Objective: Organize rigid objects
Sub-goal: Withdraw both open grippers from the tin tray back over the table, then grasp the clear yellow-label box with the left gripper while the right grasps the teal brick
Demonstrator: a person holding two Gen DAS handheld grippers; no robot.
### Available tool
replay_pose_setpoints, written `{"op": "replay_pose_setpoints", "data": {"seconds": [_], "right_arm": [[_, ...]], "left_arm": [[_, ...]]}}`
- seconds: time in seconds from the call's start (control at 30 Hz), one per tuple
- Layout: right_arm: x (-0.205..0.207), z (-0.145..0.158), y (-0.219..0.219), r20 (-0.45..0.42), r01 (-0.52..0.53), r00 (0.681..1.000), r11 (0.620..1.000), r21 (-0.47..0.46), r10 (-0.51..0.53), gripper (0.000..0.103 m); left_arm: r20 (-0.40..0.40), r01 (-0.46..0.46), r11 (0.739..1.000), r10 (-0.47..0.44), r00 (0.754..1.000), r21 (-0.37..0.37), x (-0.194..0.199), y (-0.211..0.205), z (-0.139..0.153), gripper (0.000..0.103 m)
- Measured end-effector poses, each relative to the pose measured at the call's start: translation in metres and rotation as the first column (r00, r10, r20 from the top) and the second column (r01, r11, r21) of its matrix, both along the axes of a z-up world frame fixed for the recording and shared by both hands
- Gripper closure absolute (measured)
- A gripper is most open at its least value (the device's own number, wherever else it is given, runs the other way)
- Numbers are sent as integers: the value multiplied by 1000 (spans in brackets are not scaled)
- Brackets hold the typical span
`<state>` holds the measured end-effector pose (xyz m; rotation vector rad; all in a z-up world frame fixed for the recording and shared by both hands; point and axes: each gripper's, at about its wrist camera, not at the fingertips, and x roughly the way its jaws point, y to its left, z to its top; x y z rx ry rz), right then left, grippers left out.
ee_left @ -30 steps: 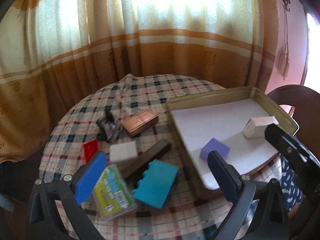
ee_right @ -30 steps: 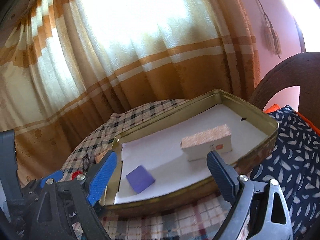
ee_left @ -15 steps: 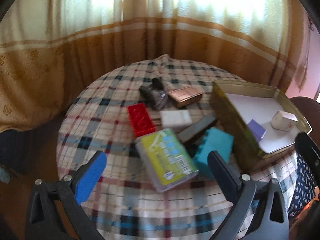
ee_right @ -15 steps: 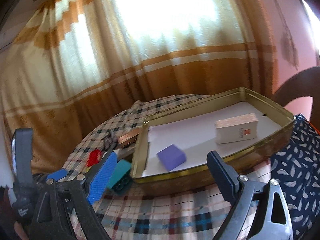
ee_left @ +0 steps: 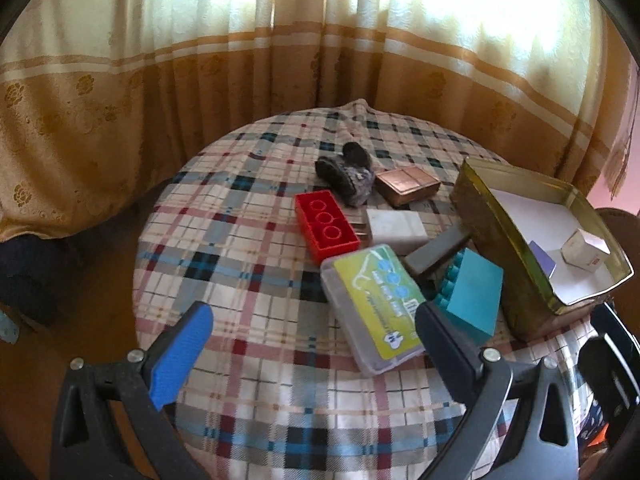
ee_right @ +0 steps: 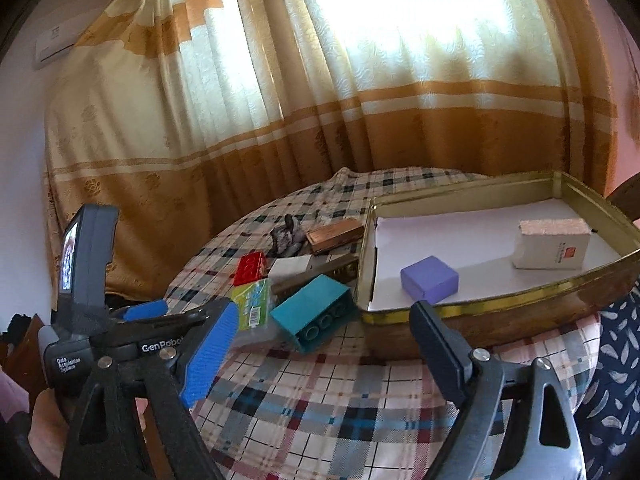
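Note:
A gold tin tray [ee_left: 484, 216] [ee_right: 500, 304] sits at the table's right side, holding a purple block [ee_right: 430, 279] [ee_left: 543, 262] and a white box [ee_right: 551, 243] [ee_left: 585, 249]. Left of it lie a teal brick [ee_left: 474, 296] [ee_right: 316, 312], a clear card case with a green label [ee_left: 374, 304] [ee_right: 252, 300], a red brick [ee_left: 326, 226] [ee_right: 250, 268], a white block [ee_left: 396, 226], a grey bar [ee_left: 436, 252], a copper box [ee_left: 408, 184] and a dark lump [ee_left: 348, 174]. My left gripper [ee_left: 312, 344] [ee_right: 146, 310] is open and empty above the table's near edge. My right gripper [ee_right: 324, 356] is open and empty, in front of the tray.
The round table has a plaid cloth [ee_left: 248, 248]. Orange and cream curtains [ee_left: 200, 80] hang close behind it. A dark chair back [ee_right: 628, 196] stands at the far right, and patterned navy fabric [ee_right: 616, 380] lies at the table's right edge.
Both grippers have pulled back and swung left. The loose objects now sit centred in the left wrist view, and the right wrist view now shows them beside the tray. Nothing was picked up.

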<state>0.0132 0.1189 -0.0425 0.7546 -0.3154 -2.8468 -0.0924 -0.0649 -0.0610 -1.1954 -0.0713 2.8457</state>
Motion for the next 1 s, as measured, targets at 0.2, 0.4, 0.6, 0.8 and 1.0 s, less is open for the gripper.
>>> {"op": "replay_pose_setpoints", "data": {"seconds": [0.2,0.4,0.6,0.8,1.0], "right_arm": [[-3,-4,3,32,2,999,1000,-14,-2,14],[-2,-4,4,38,-7,999,1000,-15,7,14],[-10,-14,-5,83,-39,996,999,-8,39,14],[-21,-22,-16,135,-64,989,998,-28,67,14],[-44,-28,-31,200,-50,978,998,-30,55,14]], "left_arm": [[64,-2,1000,4,998,-24,-26,22,-10,0],[110,-36,994,48,993,-107,-30,13,-22,1],[71,-23,992,32,997,-128,-23,-11,-25,10],[30,-5,991,9,1000,-131,-22,-17,-25,13],[25,-12,994,15,1000,-109,-23,-20,-24,13]]}}
